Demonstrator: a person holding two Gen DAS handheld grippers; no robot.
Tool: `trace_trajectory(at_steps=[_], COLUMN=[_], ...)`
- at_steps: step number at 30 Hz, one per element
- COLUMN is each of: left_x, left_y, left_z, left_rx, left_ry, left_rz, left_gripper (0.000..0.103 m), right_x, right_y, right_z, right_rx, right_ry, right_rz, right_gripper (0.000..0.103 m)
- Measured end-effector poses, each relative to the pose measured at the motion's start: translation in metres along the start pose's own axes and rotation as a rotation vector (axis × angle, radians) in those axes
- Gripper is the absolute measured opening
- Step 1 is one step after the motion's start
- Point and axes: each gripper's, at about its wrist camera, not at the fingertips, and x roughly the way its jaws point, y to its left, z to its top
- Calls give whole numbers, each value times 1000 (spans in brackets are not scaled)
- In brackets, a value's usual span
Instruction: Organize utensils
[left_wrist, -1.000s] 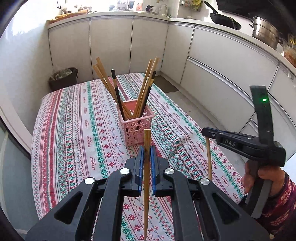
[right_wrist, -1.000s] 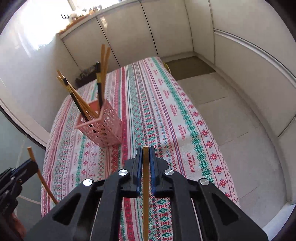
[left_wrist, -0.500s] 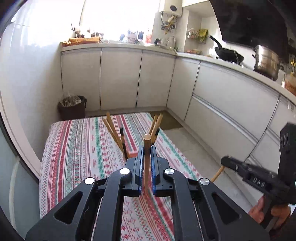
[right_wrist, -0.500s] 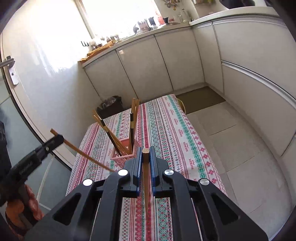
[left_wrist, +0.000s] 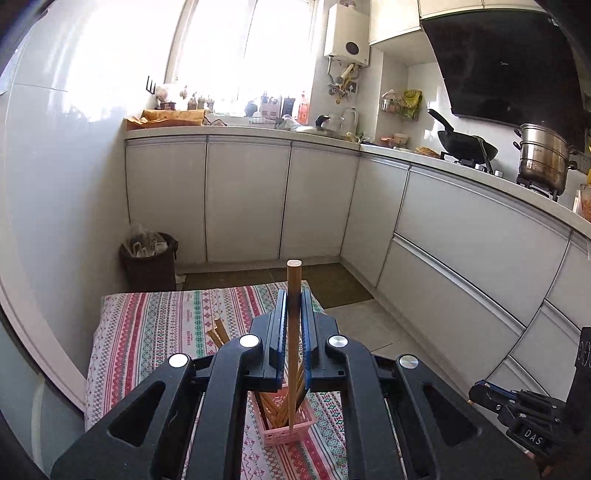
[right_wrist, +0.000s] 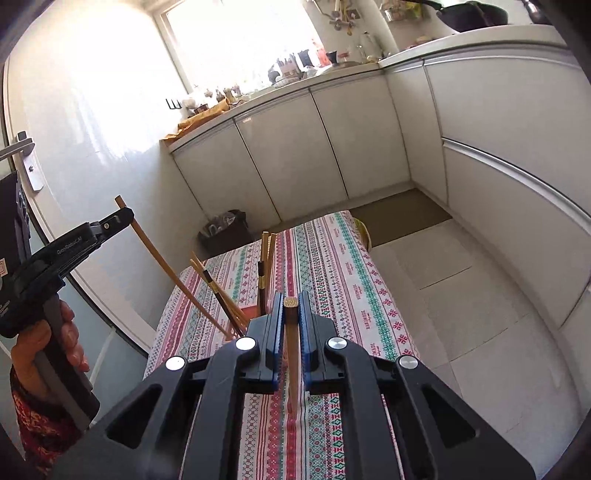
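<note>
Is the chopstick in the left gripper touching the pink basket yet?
Cannot tell. In the left wrist view the chopstick tip overlaps the pink basket; the right wrist view hides its tip behind the other chopsticks.

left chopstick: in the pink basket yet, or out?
Out. The left gripper is shut on the chopstick, holding it above the pink basket; its tip seems unseated.

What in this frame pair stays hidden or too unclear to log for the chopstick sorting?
- Pink basket: left wrist view shows only a slice between the left gripper's linkages; right wrist view hides nearly all of it behind the right gripper.
- How many chopsticks stand in the basket: they overlap and are partly covered in both views.
- Right gripper in the left wrist view: cut off by the right edge.
- Lower tip of the right chopstick: blurred against the tablecloth.
</note>
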Motion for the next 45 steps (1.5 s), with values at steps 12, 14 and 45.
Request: trace_trajectory(at_steps=[12,14,45], left_x=[26,14,-81], left_y=[25,30,62], left_z=[-40,-43,-39], left_rx=[-47,-70,-175], left_ry=[116,100,-115], left_rz=[77,79,240], left_gripper=[40,42,89], right_x=[-6,-10,73], right_y=[11,19,79], right_z=[12,20,62], right_rx=[-13,-27,-98], right_ry=[-29,-51,-194], right_rz=[14,25,-23], right_gripper=[8,8,58])
